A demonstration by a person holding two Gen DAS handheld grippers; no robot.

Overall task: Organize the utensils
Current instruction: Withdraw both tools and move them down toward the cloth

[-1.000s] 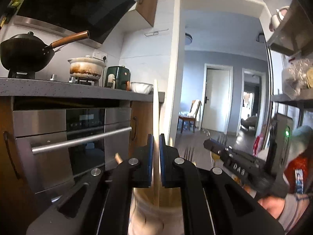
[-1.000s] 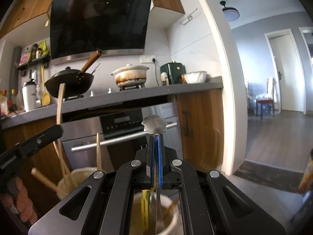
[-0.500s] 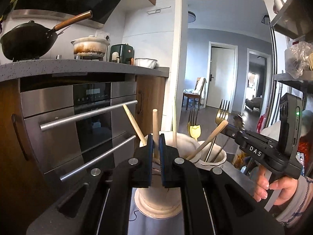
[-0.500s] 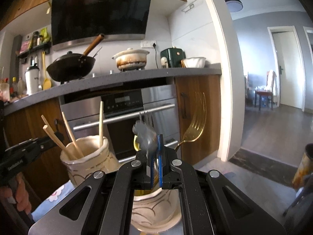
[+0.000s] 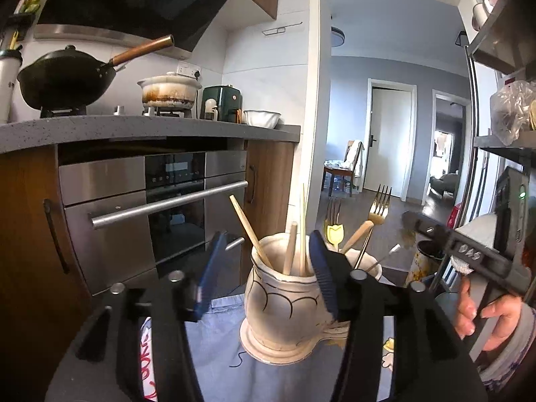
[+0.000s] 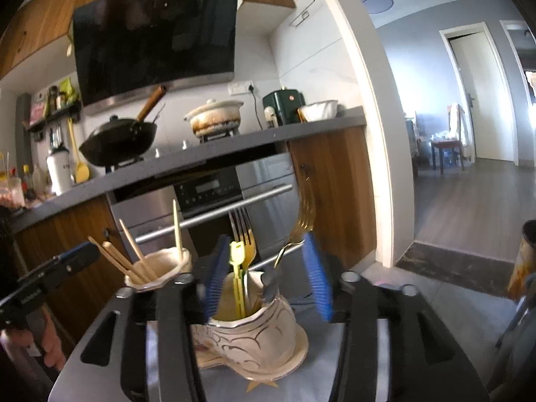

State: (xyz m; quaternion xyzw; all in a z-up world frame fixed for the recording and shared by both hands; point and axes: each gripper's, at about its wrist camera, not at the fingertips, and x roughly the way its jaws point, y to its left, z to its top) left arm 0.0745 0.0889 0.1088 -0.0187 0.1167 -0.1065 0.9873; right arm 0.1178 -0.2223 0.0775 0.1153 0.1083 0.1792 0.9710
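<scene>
Left hand-held gripper (image 5: 264, 268) and right hand-held gripper (image 6: 269, 274): jaws opening, nothing clamped, each just behind its cream ceramic jar. Wooden chopsticks (image 5: 248, 231) in the left jar (image 5: 284, 305), forks (image 6: 243, 234) in the right jar (image 6: 258, 331). Risk when withdrawing: pad catching a leaning handle, tipping the jar on the cloth-covered bench (image 5: 214, 351).

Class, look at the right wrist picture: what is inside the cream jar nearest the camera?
In the jar stand a yellow-green utensil, a gold fork and a curved gold fork. Their lower ends are hidden by the jar wall.
</scene>
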